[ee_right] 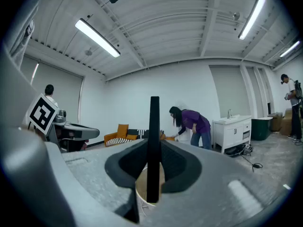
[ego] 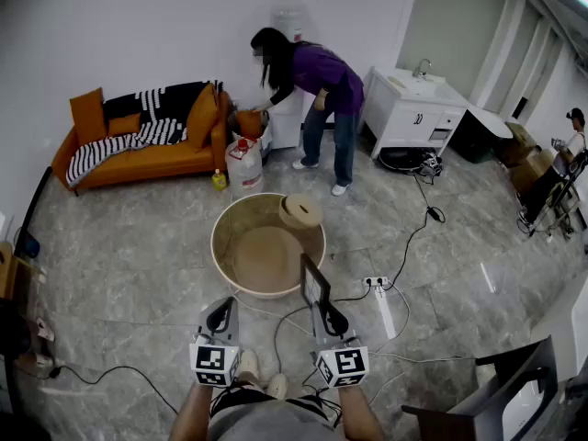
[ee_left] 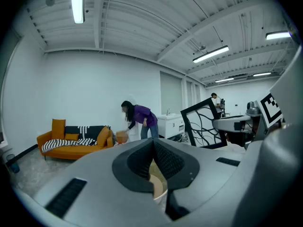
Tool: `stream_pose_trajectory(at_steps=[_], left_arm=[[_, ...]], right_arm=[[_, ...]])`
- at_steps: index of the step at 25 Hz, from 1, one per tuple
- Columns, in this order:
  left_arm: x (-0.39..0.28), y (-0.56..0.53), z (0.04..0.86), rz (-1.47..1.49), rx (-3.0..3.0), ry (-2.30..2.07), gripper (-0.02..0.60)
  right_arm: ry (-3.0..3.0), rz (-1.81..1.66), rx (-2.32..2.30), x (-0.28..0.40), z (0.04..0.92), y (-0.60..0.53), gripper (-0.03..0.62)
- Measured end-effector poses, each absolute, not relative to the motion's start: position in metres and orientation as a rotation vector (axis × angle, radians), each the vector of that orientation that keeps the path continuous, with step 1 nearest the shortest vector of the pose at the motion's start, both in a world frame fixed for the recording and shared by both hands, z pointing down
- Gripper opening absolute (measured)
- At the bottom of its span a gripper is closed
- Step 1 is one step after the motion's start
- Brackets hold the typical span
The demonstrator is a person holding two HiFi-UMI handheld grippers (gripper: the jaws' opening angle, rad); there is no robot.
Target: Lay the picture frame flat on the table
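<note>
A black picture frame (ego: 314,285) stands upright in the air, just in front of the near rim of a round tan table (ego: 223,252). My right gripper (ego: 324,310) is shut on the frame's lower edge. The right gripper view shows the frame (ee_right: 154,141) edge-on, as a thin dark bar between the pads of the right gripper (ee_right: 154,157). My left gripper (ego: 220,309) hovers to the left of it, shut and holding nothing. In the left gripper view the pads of the left gripper (ee_left: 154,148) meet, and the frame (ee_left: 204,121) shows at the right.
A round wooden piece (ego: 300,210) lies on the table's far side. Cables and a power strip (ego: 375,283) run over the floor at the right. A dark chair (ego: 514,384) is at lower right. Beyond are a person in purple (ego: 317,85), an orange sofa (ego: 138,141) and a white sink cabinet (ego: 413,110).
</note>
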State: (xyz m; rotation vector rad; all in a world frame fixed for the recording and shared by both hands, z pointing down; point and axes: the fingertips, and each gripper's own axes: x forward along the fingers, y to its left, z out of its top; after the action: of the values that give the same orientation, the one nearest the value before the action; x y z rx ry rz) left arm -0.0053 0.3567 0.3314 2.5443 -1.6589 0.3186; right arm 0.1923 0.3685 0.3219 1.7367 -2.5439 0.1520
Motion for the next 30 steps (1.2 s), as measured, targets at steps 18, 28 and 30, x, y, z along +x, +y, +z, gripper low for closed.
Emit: stream_pose_trajectory(at_steps=[18,28,30], left_arm=[[-0.022,0.308,0.336,0.337,2.55,-1.607,0.015],[-0.048,0.245,0.327,0.312,2.631,-1.508,0.015],[-0.057,0.235,0.329,0.3,2.637,-1.497,0.015]], right_arm=[[-2.55,0.235,1.778,0.172,0.322,0.325,0.067],[-2.481,0.229,1.852,0.138,0.312,0.286,0.067],[-2.473,0.225,1.86,0.128,0.313,0.281,0.067]])
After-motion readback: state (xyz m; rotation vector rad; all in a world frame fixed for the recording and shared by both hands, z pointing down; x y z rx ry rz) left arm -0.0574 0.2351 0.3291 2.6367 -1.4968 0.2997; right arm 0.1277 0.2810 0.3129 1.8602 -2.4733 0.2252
